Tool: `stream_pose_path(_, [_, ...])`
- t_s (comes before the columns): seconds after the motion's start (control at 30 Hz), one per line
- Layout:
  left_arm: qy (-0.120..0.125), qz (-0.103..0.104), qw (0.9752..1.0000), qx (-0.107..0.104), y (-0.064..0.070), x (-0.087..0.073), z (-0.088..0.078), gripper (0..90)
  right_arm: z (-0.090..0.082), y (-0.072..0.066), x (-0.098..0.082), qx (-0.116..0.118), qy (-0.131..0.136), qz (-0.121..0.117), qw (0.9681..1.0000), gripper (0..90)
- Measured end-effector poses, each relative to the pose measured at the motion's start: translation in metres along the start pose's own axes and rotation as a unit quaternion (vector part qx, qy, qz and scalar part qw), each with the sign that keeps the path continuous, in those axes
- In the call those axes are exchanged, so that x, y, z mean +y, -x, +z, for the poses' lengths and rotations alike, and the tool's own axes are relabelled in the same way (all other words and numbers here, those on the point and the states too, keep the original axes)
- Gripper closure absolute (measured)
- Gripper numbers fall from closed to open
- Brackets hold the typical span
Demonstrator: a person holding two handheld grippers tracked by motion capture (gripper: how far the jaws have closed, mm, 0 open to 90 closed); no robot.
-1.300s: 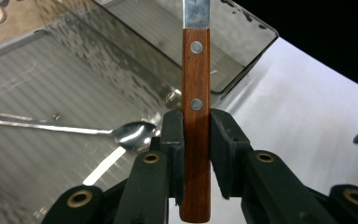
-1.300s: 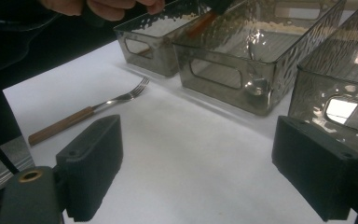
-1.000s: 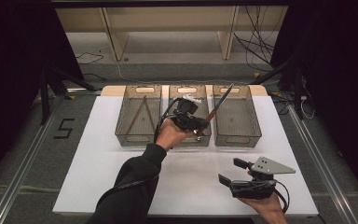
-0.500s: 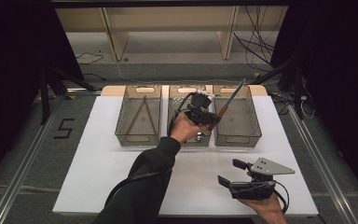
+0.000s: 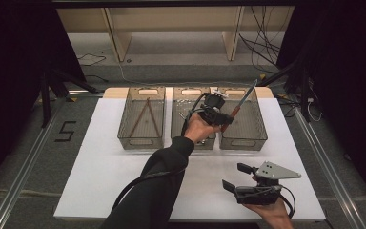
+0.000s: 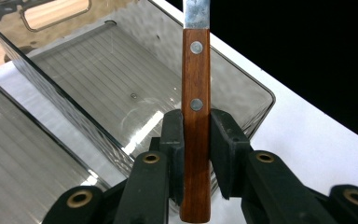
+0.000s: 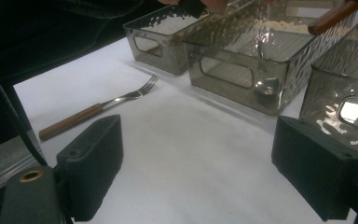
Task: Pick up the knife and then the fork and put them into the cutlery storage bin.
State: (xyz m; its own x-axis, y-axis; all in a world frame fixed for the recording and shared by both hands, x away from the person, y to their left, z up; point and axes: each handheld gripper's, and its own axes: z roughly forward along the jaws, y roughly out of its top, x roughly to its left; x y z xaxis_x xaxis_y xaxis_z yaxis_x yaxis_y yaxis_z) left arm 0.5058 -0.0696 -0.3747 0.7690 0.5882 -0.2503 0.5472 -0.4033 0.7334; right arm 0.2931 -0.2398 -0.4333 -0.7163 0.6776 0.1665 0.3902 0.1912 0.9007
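A knife with a brown wooden handle (image 6: 196, 70) and a metal blade is clamped upright between the pads of my left gripper (image 6: 196, 126). From above, the left gripper (image 5: 221, 117) hovers at the seam between the middle bin and the right bin (image 5: 255, 138), and the knife (image 5: 240, 102) slants up over the right bin. My right gripper (image 5: 236, 176) rests low near the table's front right, open and holding nothing. Its jaws (image 7: 214, 154) stand wide apart over bare white table. A fork with a wooden handle (image 7: 98, 109) lies on the table to its left.
Three clear grey bins stand in a row at the back of the white table (image 5: 100, 181). The left bin (image 5: 124, 136) holds thin brown sticks (image 5: 145, 117). The middle bin (image 5: 178, 107) has small items inside. A person's dark sleeve (image 5: 157, 176) crosses the table's middle.
The left gripper has carried the knife to the right, from over the middle bin to the edge of the right bin. The right gripper has stayed in place.
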Motion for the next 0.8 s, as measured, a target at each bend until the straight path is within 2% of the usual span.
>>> stream_pose_path(0.37, [-0.004,-0.013,0.9999,0.002,-0.003,0.001,0.013,75.5,0.0,0.0,0.0,0.003,-0.001,0.0,1.0,17.4])
stream_pose_path(0.57, [-0.01,-0.009,0.9999,0.003,0.0,0.003,0.018,75.4,0.0,-0.001,0.0,0.004,0.0,0.0,1.0,17.4])
stream_pose_path(0.8, [-0.014,-0.016,0.9998,0.003,0.0,0.0,0.024,75.4,0.0,-0.001,0.0,0.005,-0.001,0.0,1.0,17.4])
